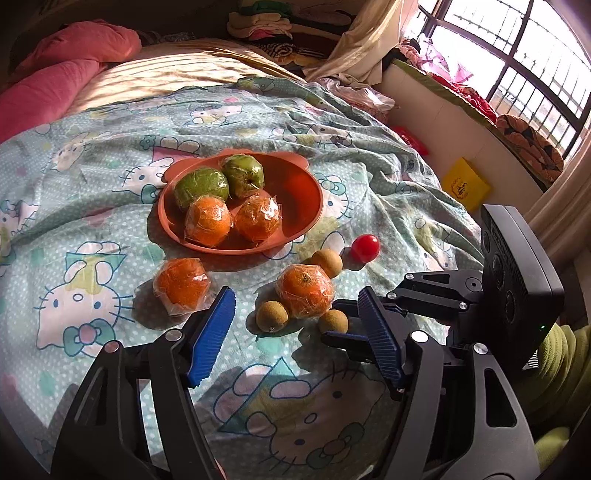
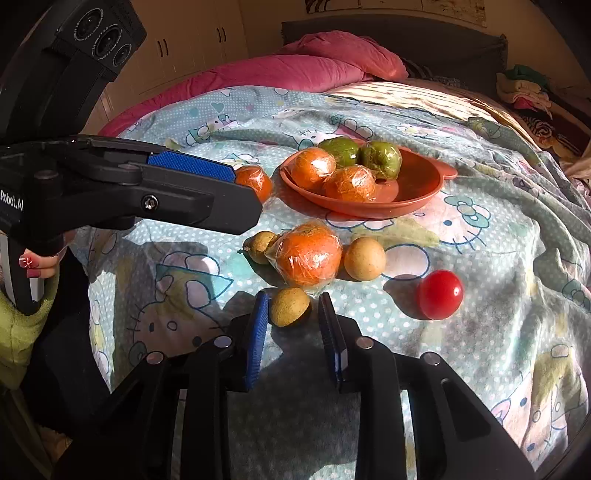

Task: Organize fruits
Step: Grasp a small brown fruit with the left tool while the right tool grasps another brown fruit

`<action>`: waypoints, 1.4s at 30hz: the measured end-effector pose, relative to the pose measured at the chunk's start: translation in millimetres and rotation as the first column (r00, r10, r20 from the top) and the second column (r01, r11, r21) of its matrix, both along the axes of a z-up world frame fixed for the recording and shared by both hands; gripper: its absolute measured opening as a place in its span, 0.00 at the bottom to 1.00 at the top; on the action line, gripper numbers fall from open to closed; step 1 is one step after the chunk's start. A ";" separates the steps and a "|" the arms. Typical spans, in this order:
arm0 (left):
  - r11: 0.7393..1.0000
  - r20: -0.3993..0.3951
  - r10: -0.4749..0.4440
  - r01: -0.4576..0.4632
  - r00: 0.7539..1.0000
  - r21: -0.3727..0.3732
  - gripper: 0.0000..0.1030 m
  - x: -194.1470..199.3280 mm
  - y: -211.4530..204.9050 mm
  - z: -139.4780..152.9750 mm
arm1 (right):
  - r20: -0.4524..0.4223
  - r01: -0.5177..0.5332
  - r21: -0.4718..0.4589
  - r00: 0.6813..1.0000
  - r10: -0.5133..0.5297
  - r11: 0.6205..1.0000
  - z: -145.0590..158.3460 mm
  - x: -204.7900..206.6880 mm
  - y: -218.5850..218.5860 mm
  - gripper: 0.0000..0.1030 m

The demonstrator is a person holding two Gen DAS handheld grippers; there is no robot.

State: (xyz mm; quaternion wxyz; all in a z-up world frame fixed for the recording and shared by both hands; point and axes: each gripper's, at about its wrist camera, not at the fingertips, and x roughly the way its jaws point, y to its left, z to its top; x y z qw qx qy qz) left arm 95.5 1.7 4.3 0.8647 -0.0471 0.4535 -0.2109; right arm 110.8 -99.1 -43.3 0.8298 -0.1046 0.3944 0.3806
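My right gripper [image 2: 294, 325] is shut on a small brown fruit [image 2: 289, 306] lying on the bed cover. That fruit [image 1: 333, 321] also shows in the left wrist view, at the right gripper [image 1: 341, 326]. Just beyond it lie a wrapped orange [image 2: 308, 254] and two more small brown fruits [image 2: 262, 245] [image 2: 364, 258]. A red ball-like fruit [image 2: 440, 294] sits to the right. My left gripper [image 1: 295, 332] stands open above the cover with nothing between its pads. Left of it lies another wrapped orange [image 1: 183, 291]. The orange plate [image 1: 295, 184] holds two wrapped oranges and two wrapped green fruits.
A pink quilt [image 1: 55, 74] lies at the head of the bed, with folded clothes [image 1: 266, 22] behind. A yellow box [image 1: 466, 183] rests beside the bed, below a cluttered window ledge [image 1: 461, 85]. A hand with painted nails [image 2: 37, 264] holds the left gripper's handle.
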 end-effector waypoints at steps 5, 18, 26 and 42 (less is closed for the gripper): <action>1.000 -0.031 -0.019 0.019 0.999 0.006 0.53 1.5 -2.3 -10.8 | 0.005 -0.011 -0.018 1.000 0.011 1.000 0.1 -1.2 -0.4 0.22; 0.997 -0.078 -0.057 0.061 0.995 0.055 0.36 6.3 -7.5 -33.2 | 0.022 0.037 -0.024 0.999 -0.037 0.999 8.2 3.6 -25.5 0.22; 0.991 -0.065 -0.069 0.075 0.996 0.107 0.19 8.2 -6.6 -42.0 | 0.023 0.043 -0.013 0.999 -0.042 0.999 11.1 4.8 -29.1 0.22; 0.994 -0.022 -0.060 0.062 0.998 0.095 0.16 7.7 -3.4 -31.3 | 0.034 0.047 0.002 0.998 -0.047 0.999 18.4 3.5 -31.0 0.22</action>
